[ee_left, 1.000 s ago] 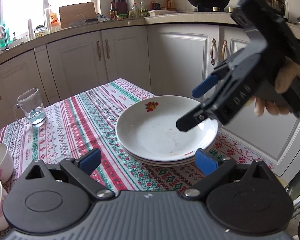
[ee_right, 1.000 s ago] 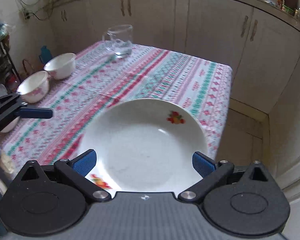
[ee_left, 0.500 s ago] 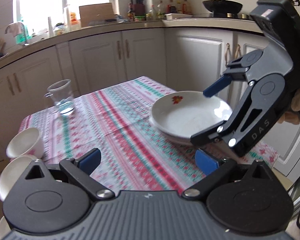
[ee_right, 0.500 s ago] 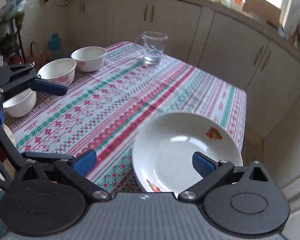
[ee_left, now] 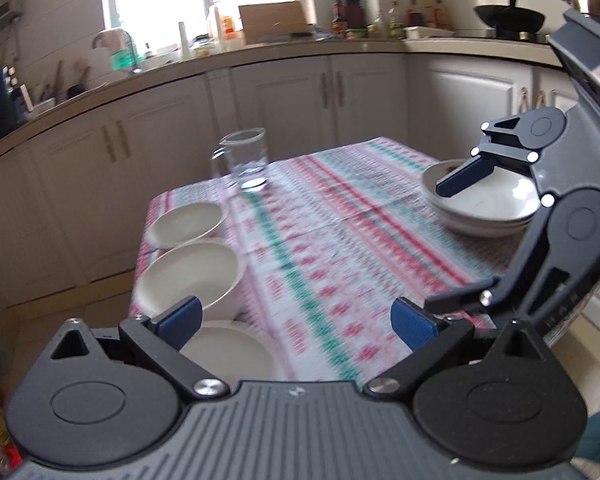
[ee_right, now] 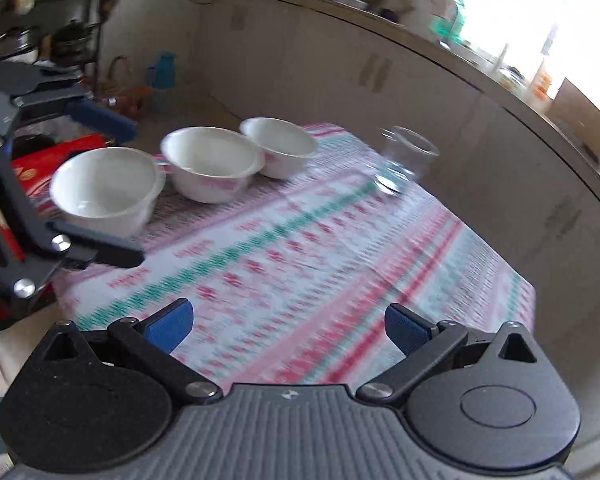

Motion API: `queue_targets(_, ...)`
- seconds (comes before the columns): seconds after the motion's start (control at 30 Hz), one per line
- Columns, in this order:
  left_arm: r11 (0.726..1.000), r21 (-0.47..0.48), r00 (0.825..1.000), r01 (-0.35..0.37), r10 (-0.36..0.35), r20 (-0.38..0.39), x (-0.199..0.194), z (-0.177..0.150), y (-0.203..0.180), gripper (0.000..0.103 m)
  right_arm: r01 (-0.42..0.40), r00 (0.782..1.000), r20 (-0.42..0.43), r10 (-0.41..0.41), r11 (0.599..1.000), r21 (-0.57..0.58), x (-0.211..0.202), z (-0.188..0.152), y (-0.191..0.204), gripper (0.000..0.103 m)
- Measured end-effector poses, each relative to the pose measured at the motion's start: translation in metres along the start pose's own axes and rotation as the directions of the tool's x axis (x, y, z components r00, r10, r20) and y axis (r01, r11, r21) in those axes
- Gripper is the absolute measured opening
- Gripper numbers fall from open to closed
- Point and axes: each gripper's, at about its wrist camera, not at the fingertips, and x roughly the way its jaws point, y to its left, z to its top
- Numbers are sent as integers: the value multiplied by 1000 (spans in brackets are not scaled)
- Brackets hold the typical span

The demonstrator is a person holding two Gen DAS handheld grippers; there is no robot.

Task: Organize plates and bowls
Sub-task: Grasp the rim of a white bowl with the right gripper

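Three empty bowls (ee_right: 204, 168) line the table (ee_right: 300, 264) edge; a glass mug (ee_left: 246, 164) holds a little water; both grippers' fingers (ee_left: 178, 318) (ee_right: 168, 324) spread apart, holding nothing.

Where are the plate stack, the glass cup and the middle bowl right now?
plate stack (ee_left: 496, 204), left wrist view, inside of the top plate.
glass cup (ee_right: 406, 160), right wrist view, clear side wall.
middle bowl (ee_right: 212, 160), right wrist view, inner wall.
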Motion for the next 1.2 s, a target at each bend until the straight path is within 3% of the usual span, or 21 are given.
queue_targets(0.3, 1000, 24, 999, -21, 22, -39, -18, -35, 38, 100, -145, 989, 20, 145, 989, 11, 31, 21, 45, 103)
queue_targets(0.6, 1000, 0, 997, 3, -3, -82, -18, -64, 62, 100, -201, 979, 52, 198, 978, 60, 45, 38, 51, 103)
queue_targets(0.7, 998, -40, 996, 42, -45, -82, -20, -64, 72, 100, -221, 974, 55, 220, 975, 23, 45, 41, 58, 103)
queue_targets(0.87, 997, -63, 996, 51, -55, -64, -21, -60, 89, 102, -273, 960, 48, 274, 962, -25, 50, 35, 68, 103)
queue_targets(1.13, 990, -109, 993, 85, -94, -74, -2, -46, 99, 97, -303, 951, 47, 306, 950, -73, 65, 34, 91, 103)
queue_targets(1.2, 988, -125, 991, 95, -105, -80, 4, -46, 102, 92, -304, 950, 52, 308, 950, -73, 67, 35, 92, 103)
